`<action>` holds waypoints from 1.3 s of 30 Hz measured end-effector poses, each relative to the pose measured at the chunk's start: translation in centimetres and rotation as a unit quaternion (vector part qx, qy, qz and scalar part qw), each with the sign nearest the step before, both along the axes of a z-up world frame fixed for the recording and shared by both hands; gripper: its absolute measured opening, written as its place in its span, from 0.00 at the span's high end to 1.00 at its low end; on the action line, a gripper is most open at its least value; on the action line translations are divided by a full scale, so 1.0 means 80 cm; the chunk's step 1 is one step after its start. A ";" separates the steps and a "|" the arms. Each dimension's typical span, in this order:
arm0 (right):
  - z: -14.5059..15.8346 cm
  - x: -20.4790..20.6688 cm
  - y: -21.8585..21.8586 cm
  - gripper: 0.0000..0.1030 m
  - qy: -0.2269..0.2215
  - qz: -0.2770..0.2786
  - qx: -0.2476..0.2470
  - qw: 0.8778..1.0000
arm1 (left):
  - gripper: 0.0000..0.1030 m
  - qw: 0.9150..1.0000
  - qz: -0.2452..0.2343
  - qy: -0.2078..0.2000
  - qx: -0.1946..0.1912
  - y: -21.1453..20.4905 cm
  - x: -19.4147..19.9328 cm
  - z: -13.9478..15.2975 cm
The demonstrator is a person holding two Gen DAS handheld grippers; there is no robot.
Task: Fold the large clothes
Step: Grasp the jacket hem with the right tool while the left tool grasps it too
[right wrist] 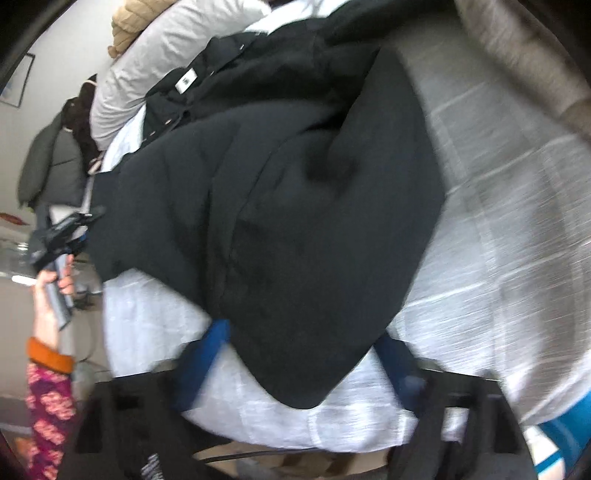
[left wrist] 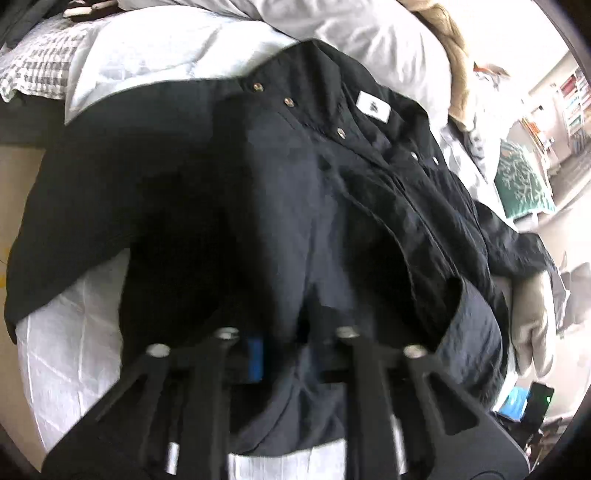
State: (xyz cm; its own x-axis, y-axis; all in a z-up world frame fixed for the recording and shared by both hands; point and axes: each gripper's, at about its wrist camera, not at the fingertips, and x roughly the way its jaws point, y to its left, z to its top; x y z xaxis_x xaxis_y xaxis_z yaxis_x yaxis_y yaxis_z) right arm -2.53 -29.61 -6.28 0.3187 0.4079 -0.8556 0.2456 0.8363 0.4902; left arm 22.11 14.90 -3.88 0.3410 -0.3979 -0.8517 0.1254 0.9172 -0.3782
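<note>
Here the dark shirt point(left wrist: 295, 192) lies spread on the bed point(right wrist: 498, 240); the left gripper point(left wrist: 284, 354) has its jaws clenched on the hem, while the right gripper point(right wrist: 306, 354) stands released around a corner, probably readying a fold.

Black jacket point(right wrist: 295, 221) (white label showing) lies on the white bedsheet point(right wrist: 498, 258), its corner between the right gripper's point(right wrist: 306, 354) fingers.

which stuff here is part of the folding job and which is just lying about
Part of the job:
- black shirt
- left gripper, fabric between its fingers
- right gripper, open around a shirt corner
- white bedsheet under the shirt

Lying about:
- grey pillow
- checked cloth
- beige knit
- green patterned cushion
</note>
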 end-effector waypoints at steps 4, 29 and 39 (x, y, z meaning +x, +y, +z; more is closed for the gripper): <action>0.016 -0.009 -0.003 0.86 -0.022 -0.003 0.004 1.000 | 0.90 0.998 -0.049 -0.042 -0.013 0.009 -0.047 0.039; 0.087 -0.086 -0.099 0.31 -0.012 -0.058 -0.087 0.994 | 0.18 0.958 -0.242 -0.066 0.140 0.106 -0.319 0.037; 0.030 -0.064 -0.093 0.31 0.058 -0.029 -0.065 0.996 | 0.18 0.992 -0.093 0.073 -0.041 0.111 -0.229 -0.017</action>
State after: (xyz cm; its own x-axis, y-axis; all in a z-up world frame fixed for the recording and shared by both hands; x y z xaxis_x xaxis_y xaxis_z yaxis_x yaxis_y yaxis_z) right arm -7.61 -37.07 -3.87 0.2347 0.2757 -0.9322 0.3432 0.8737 0.3448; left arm 3.76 23.78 -5.21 0.1304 -0.5120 -0.8490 0.2273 0.8490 -0.4771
